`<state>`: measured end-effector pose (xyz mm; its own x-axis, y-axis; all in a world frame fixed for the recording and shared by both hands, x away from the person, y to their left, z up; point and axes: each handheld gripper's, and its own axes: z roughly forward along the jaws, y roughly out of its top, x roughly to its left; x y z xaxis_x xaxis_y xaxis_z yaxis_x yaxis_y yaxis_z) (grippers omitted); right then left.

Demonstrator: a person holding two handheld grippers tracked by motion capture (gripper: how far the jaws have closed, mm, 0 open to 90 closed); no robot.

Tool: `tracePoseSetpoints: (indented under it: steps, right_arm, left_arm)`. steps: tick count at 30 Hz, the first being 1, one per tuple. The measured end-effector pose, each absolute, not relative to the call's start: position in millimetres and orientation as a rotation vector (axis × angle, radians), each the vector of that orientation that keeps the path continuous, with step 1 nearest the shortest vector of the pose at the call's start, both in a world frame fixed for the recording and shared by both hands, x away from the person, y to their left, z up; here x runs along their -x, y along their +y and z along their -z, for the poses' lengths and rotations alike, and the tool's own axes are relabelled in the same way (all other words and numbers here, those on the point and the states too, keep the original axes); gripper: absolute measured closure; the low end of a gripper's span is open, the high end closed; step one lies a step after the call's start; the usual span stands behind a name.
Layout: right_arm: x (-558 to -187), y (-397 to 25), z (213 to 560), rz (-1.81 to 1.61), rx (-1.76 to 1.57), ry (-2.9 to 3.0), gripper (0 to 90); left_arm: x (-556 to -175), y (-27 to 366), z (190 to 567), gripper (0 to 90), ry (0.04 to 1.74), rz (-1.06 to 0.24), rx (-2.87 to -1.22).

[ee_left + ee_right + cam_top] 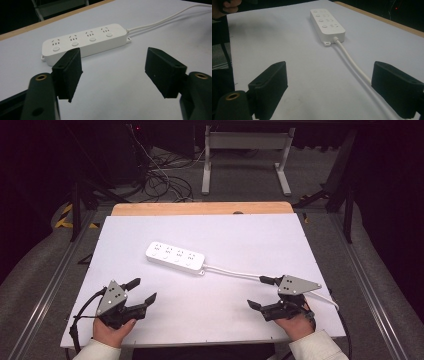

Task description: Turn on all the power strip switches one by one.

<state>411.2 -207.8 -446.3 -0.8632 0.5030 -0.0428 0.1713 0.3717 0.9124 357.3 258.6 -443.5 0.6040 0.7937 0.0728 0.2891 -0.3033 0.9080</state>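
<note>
The white power strip (175, 257) lies mid-table, well inside every table (150, 227) edge. Nearer the person, the left gripper (142, 291) and right gripper (260, 292) rest with jaws spread, empty; bare surface separates them from the strip. Its cord (231, 272) runs toward the right gripper.

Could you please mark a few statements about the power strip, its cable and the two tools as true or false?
1. The power strip lies flat on the white table. True.
2. The left tool is shut on the power strip. False: its jaws stand open with nothing between them, and the strip lies apart from it, farther up the table.
3. A white cable runs from the strip toward the right tool. True.
4. The right tool is clamped on the cable. False: in the right gripper view its jaws stand wide apart, with the cable lying on the table between them.
5. A plug sits in one of the strip's sockets. False: all sockets are free.
</note>
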Motion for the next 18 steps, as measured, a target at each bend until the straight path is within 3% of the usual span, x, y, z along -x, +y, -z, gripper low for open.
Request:
tracePoseSetpoints:
  steps: [9,10,18]
  right_arm:
    - [-411.1,-207.1,446.6,-1.485,-0.591,2.328,13.5]
    - [-411.1,-207.0,446.7,-1.483,-0.592,2.329,13.5]
    - [-411.1,-206.6,446.9,-1.479,-0.596,2.330,13.5]
  left_arm:
    - [-354.7,258.0,441.4,38.1,0.864,-0.675,-1.859]
    - [-354.2,258.1,441.7,42.0,0.876,-0.669,-1.857]
    - [-357.2,259.0,438.0,43.0,0.879,-0.684,-1.894]
